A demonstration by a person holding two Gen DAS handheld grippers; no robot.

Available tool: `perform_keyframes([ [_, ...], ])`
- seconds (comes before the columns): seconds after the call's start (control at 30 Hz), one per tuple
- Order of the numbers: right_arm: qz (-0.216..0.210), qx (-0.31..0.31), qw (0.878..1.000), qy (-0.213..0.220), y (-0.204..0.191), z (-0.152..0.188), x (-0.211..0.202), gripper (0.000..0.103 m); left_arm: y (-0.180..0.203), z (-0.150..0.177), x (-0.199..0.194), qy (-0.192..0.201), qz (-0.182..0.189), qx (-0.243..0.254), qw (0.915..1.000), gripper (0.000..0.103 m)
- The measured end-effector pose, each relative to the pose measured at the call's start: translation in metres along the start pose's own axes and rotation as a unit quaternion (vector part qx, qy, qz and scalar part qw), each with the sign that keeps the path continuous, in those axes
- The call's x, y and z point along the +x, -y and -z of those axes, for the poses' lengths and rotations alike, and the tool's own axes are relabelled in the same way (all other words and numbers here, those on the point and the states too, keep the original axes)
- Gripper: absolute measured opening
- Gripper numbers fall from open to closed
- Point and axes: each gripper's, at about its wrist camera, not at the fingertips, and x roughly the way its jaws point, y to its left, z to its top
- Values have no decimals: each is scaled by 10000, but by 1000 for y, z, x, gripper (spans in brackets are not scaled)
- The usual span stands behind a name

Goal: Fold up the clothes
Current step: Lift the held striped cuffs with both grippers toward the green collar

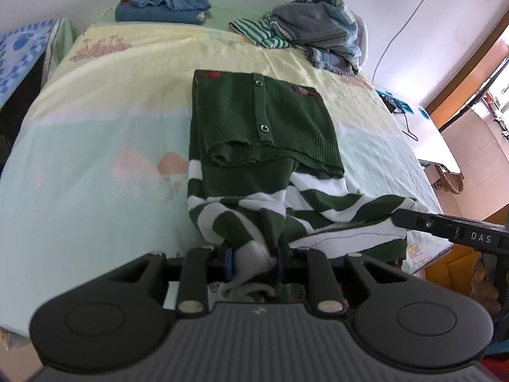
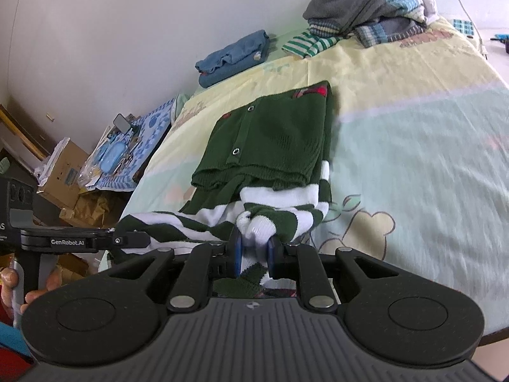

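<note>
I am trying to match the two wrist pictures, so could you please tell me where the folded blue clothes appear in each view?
Left wrist view: folded blue clothes lie at top left, at the bed's far end.
Right wrist view: folded blue clothes sit upper centre-left, by the wall.
Shared landmark: the green striped cardigan lies mid-bed in both.

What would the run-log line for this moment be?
stage: mid-fold | left gripper: shut on green cardigan striped end | right gripper: shut on same end | folded blue clothes: far edge of bed
</note>
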Motion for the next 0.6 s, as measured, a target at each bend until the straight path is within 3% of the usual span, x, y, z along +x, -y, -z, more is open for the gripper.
perform_keyframes([
  [0.6, 415, -143, 9982, 406, -16, -17, 8, 16, 1, -20, 16, 22, -323, 82, 9994, 21],
])
